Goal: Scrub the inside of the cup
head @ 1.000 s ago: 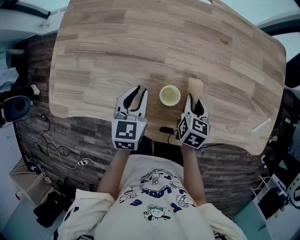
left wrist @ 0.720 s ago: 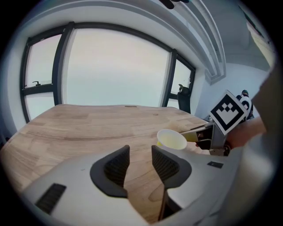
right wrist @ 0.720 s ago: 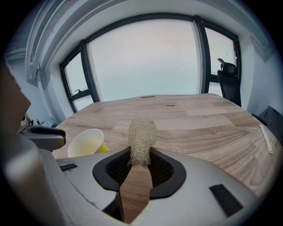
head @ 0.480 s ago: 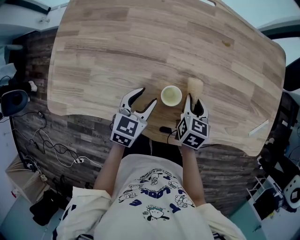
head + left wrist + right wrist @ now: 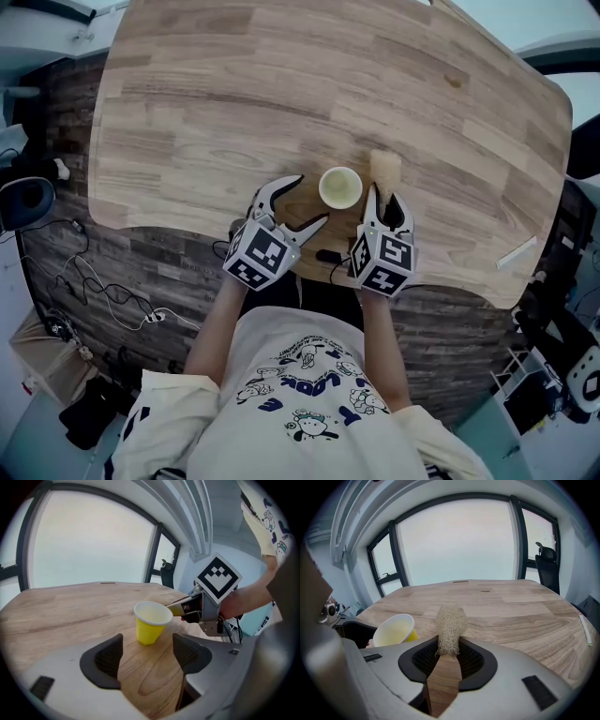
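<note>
While the left gripper (image 5: pixel 307 200) has just been spreading its jaws, nothing stands between them yet. The cup (image 5: pixel 339 187) sits upright near the table's (image 5: pixel 234 94) front edge, just past the tips at about two o'clock. The right gripper (image 5: pixel 386 199) is clamped on the brush (image 5: pixel 386 169), whose bristly head is at the cup's three o'clock. The cup looks light: a jaw clipping its rim could tip it, and a hard squeeze could crush it.
</note>
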The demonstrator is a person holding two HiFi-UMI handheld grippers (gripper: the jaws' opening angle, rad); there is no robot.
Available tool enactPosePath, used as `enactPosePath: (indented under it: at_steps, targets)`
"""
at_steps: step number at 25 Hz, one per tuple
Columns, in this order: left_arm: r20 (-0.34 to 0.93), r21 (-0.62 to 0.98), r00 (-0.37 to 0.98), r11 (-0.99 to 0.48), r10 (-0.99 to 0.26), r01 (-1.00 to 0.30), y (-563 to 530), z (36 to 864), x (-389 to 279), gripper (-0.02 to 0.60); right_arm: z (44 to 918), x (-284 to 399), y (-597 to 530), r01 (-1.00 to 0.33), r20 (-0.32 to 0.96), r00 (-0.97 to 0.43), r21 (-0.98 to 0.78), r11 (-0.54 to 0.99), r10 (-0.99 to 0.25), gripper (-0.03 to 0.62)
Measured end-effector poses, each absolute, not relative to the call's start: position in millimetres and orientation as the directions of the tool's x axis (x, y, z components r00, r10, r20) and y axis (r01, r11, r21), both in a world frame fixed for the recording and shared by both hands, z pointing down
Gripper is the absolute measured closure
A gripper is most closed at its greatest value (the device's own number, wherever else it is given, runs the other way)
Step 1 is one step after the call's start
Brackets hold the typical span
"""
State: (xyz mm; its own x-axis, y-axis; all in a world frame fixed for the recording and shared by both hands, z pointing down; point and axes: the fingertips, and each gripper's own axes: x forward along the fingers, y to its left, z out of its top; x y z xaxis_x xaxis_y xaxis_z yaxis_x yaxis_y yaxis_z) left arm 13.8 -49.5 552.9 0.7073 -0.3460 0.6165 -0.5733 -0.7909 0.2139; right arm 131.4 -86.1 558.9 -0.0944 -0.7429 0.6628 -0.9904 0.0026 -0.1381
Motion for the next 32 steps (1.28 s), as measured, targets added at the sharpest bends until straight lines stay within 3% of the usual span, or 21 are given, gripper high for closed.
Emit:
enactPosePath:
  at_steps: [9, 32]
  targets:
    - [0.63, 0.175, 0.709, -0.831, -0.318, -0.528, -51, 558, 34, 0.224, 559, 128, -87, -0.989, 0.66, -0.123, -0.139, 0.04, -0.741, 0.494]
    - [0.579, 0.209, 0.759, -0.846, -0.298, -0.491, -68, 559, 63, 0.224, 568, 126, -91, -0.984, 0.669, -0.164, -0.164, 0.07, -0.725, 0.494]
